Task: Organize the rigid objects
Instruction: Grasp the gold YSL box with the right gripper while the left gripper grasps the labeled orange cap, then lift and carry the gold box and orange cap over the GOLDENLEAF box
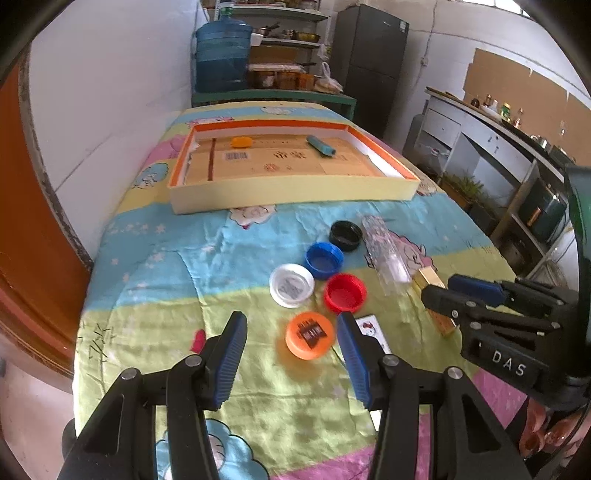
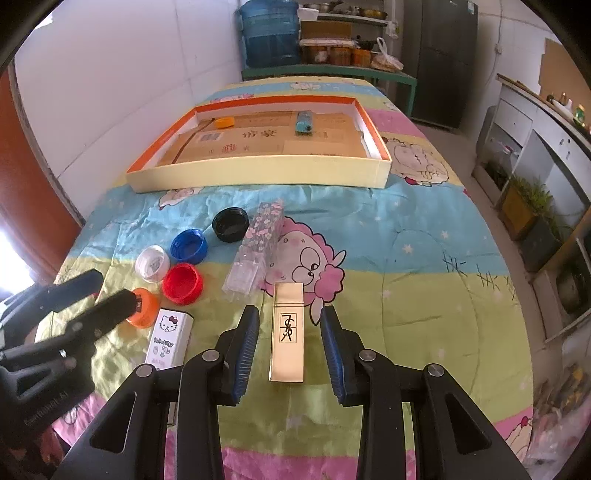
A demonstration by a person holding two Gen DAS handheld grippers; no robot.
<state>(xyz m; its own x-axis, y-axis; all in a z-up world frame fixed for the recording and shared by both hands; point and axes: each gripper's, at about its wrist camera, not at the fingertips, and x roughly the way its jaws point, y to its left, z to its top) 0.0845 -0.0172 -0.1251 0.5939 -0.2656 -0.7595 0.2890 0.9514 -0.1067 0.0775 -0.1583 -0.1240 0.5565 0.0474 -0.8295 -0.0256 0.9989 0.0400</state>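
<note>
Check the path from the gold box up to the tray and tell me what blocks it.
Nothing visible blocks it. The gold box lies between the right gripper's open jaws; the clear floral box sits left of the line to the tray.

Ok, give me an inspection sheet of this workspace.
Surface: cartoon-print cloth covering the table.
Job's things: tray holding an orange cap and a blue lighter; five loose caps, nearest the orange lid; clear box; gold box; white tin.
Clutter: nothing seen.
Grippers: left hand-held gripper open around the orange lid; right hand-held gripper open, straddling the gold box.
Cables: nothing seen.
Surroundings: water jug, shelves, fridge.
</note>
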